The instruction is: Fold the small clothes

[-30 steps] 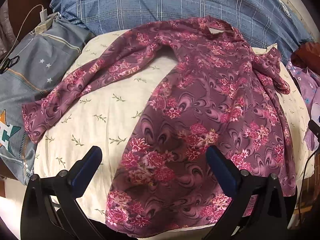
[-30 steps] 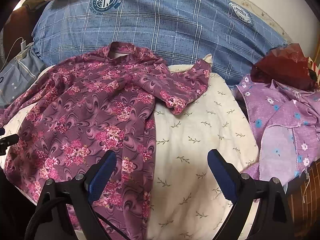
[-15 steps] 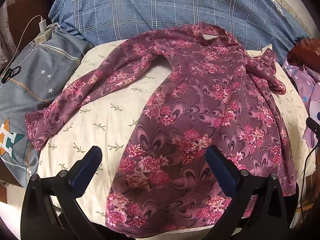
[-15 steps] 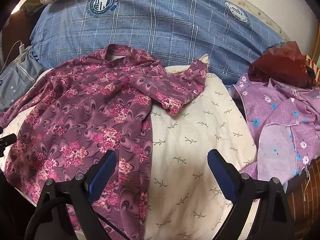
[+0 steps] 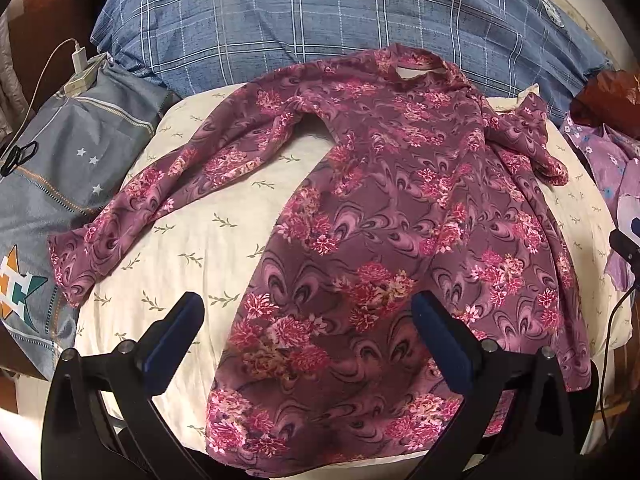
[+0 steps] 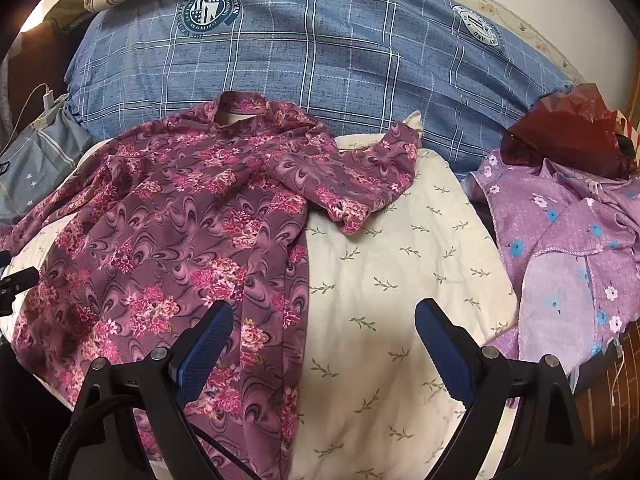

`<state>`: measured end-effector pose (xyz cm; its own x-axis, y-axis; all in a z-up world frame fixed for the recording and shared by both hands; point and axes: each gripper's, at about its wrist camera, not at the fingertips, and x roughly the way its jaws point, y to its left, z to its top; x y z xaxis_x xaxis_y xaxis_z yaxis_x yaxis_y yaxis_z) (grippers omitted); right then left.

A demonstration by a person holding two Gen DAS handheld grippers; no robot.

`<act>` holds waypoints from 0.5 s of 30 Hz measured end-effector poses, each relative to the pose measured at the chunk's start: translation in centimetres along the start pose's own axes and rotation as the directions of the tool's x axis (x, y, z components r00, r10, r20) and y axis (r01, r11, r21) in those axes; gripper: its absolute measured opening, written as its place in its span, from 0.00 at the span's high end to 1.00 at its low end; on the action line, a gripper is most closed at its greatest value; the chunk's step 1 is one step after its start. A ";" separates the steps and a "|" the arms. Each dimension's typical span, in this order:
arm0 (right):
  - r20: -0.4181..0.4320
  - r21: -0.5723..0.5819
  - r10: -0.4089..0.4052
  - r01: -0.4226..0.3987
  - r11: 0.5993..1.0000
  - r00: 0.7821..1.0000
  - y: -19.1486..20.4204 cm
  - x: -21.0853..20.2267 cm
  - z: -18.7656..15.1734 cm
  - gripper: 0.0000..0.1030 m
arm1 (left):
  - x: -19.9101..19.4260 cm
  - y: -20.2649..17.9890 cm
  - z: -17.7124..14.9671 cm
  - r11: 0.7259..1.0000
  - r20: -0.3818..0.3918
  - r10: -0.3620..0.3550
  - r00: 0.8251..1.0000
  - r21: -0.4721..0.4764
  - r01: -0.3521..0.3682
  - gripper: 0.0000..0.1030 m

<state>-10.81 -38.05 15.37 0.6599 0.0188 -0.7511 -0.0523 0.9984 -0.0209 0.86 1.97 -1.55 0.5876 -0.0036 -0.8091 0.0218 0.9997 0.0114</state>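
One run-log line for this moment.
left gripper: open, empty | right gripper: open, empty | floral top: spread unfolded on cream pillow

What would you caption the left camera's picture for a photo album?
Open left gripper hovers above a maroon floral top spread on a cream quilt.

Maroon floral long-sleeved top [image 5: 400, 216], spread flat, one sleeve outstretched, other sleeve crumpled beside body

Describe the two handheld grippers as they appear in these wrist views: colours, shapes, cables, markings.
Both look alike. The left gripper has a black angular frame with silver bolt heads and two flat fingers padded in dark navy. The right gripper has the same black frame and bolts; its finger pads are brighter blue with a fine grid texture, and a black cable loops beside its frame. No markings or sleeves are visible.
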 end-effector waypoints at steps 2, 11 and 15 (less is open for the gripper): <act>-0.001 0.002 0.002 -0.002 1.000 1.000 -0.1 0.1 0.0 0.10 | 0.0 -0.1 0.0 1.000 0.000 -0.003 1.000 0.005 0.003 0.00; -0.034 -0.021 0.000 -0.001 1.000 0.999 -0.5 1.2 -0.2 0.10 | 0.0 -1.3 -0.4 0.996 -0.004 -0.026 1.000 0.080 0.026 0.00; -0.055 -0.038 -0.011 0.009 0.999 0.998 -0.4 1.8 -0.1 0.10 | -0.3 -1.5 -0.5 0.993 0.004 -0.026 1.000 0.117 0.025 0.00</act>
<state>-9.69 -38.45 13.90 0.6184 0.0049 -0.7858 -0.0744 0.9958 -0.0524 0.29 0.47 -1.62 0.5898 -0.0297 -0.8070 0.1308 0.9896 0.0592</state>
